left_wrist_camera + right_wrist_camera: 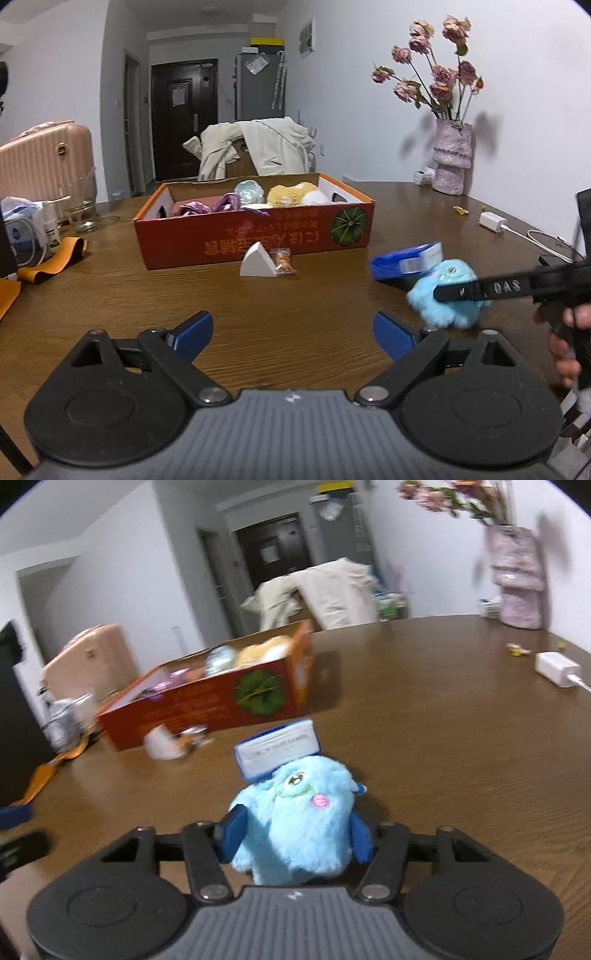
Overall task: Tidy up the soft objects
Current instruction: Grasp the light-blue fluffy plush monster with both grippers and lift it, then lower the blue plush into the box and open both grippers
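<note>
A fluffy light-blue plush toy (299, 812) sits between the blue pads of my right gripper (297, 832), which press into its sides. In the left wrist view the plush toy (443, 299) is low over the table at the right, with one black right finger (491, 288) across it. My left gripper (293, 332) hovers open over bare wood with nothing between its pads. An orange-red cardboard box (255, 240) stands mid-table and holds a purple cloth (207, 206), a pale ball (249, 190) and a yellow plush (291, 194).
A blue packet (402, 260) lies just behind the blue plush. A white wedge (256, 260) and a small snack bag (282, 260) lie in front of the box. A charger (493, 221), a flower vase (452, 158), a glass (79, 206) and an orange strap (55, 258) line the table's edges.
</note>
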The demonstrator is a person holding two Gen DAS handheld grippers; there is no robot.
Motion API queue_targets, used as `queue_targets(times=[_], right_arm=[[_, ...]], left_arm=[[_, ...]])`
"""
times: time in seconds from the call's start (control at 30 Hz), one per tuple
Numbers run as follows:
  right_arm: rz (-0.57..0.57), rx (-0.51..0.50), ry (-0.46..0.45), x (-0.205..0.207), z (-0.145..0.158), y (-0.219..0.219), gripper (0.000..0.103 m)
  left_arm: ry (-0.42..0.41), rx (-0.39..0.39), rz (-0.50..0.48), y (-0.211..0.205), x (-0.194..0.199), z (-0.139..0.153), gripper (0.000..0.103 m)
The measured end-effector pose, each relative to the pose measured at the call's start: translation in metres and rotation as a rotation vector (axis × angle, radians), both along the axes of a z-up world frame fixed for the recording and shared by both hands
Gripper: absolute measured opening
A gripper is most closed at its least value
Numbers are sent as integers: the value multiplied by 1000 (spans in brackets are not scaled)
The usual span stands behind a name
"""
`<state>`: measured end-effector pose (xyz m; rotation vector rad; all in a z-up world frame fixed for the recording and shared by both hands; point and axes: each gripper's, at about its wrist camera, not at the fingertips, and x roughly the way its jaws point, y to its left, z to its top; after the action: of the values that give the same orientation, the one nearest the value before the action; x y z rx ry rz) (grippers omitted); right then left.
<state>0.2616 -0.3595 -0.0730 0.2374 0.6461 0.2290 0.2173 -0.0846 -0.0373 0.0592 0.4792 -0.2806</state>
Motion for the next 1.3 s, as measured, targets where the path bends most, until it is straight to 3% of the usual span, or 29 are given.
queue_targets(times=[0.13, 0.23, 0.37, 0.43, 0.5, 0.67, 0.83, 0.93, 1.0, 1.17, 1.3], right_arm=[[154, 106, 18, -28, 1, 27, 49], [212, 176, 30, -39, 2, 39, 67], [187, 238, -9, -48, 11, 23, 70], [155, 211, -5, -45, 10, 20, 64], [154, 206, -1, -38, 9, 19, 57], [159, 204, 25, -28, 0, 31, 49], [146, 227, 43, -37, -7, 37, 47], [125, 277, 58, -36, -12, 37, 38], [109, 267, 56, -39, -10, 37, 37], [102, 244, 17, -43, 6, 39, 36], [112, 236, -40, -19, 37, 40, 36]], left_arm=[[32, -44, -51, -4, 6, -4, 95], [58, -64, -50, -2, 10, -7, 93], [88, -109, -70, 8, 9, -6, 92], [116, -160, -114, 9, 6, -7, 90], [148, -194, -165, 4, 3, -10, 79], [176, -113, -169, -12, 0, -23, 44], [237, -206, -186, 2, 8, -28, 40], [272, -234, -214, -4, 12, -32, 29], [266, -234, -203, -6, 11, -32, 23], [218, -271, -220, -2, 11, -16, 21], [167, -300, -225, 5, 41, 14, 21]])
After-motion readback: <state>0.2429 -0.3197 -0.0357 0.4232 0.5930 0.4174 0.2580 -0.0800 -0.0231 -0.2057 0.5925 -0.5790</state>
